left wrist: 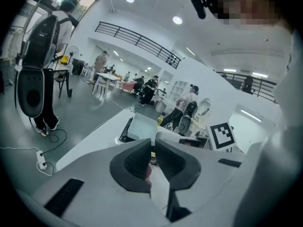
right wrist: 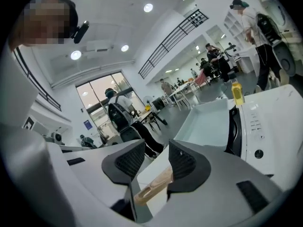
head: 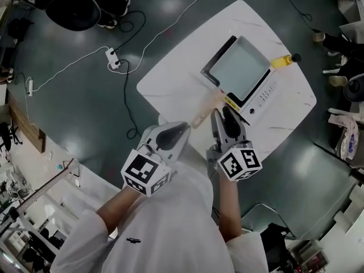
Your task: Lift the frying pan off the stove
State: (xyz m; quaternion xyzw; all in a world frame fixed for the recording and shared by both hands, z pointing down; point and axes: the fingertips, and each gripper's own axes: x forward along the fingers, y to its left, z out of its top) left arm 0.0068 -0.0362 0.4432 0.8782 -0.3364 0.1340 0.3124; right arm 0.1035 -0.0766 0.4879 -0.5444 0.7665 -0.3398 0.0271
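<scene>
A square grey frying pan (head: 239,67) sits on a white portable stove (head: 263,94) on the white table (head: 170,84). Its wooden handle (head: 207,108) sticks out toward me. My right gripper (head: 222,114) hovers just right of the handle, close to the stove's front. In the right gripper view the jaws of this gripper (right wrist: 157,148) stand apart; the handle (right wrist: 154,186) shows low in the gap, untouched, with the pan (right wrist: 208,122) beyond. My left gripper (head: 183,128) is shut and empty, left of the handle's end. From the left gripper (left wrist: 154,143) the pan (left wrist: 142,126) lies ahead.
A yellow bottle (head: 282,61) lies behind the stove at the table's far edge. A power strip (head: 114,60) with cables runs across the dark floor to the left. A black chair (head: 74,4) stands at the far left. Bags and shoes (head: 347,132) sit right of the table.
</scene>
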